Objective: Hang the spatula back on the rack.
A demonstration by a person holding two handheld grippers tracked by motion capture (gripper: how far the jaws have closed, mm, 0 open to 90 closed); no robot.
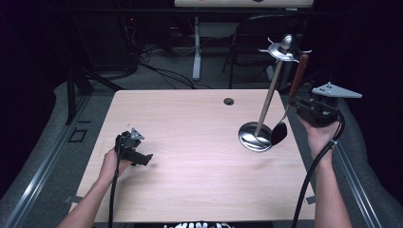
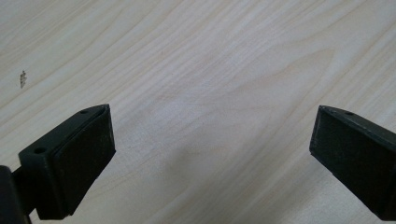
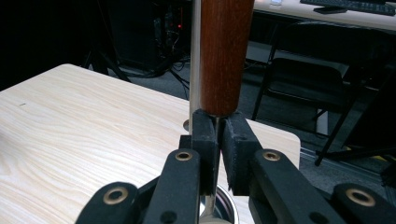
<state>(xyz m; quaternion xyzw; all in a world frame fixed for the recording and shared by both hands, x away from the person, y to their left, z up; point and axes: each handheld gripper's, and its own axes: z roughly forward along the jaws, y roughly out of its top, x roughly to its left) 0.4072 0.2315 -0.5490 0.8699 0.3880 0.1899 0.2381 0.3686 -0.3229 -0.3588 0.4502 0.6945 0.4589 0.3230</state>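
Note:
A shiny metal utensil stand (image 1: 255,137) rises from a round base at the table's right, its thin pole (image 1: 267,97) tilting up to a hooked top (image 1: 284,49). My right gripper (image 1: 304,108) is in the air just right of the pole, shut on a ladle's thin metal shank. The ladle's brown wooden handle (image 1: 299,73) points up and its black head (image 1: 279,133) hangs beside the base. In the right gripper view the pads (image 3: 219,135) pinch the shank right under the handle (image 3: 225,51), with the pole (image 3: 195,60) behind. My left gripper (image 1: 142,159) lies low at the table's left, open (image 2: 212,135) over bare wood.
The light wooden table (image 1: 190,133) has a small cable hole (image 1: 229,101) near its far edge. A dark chair (image 1: 256,42) and a white desk leg (image 1: 196,47) stand on the floor beyond. The right table edge runs close under my right hand.

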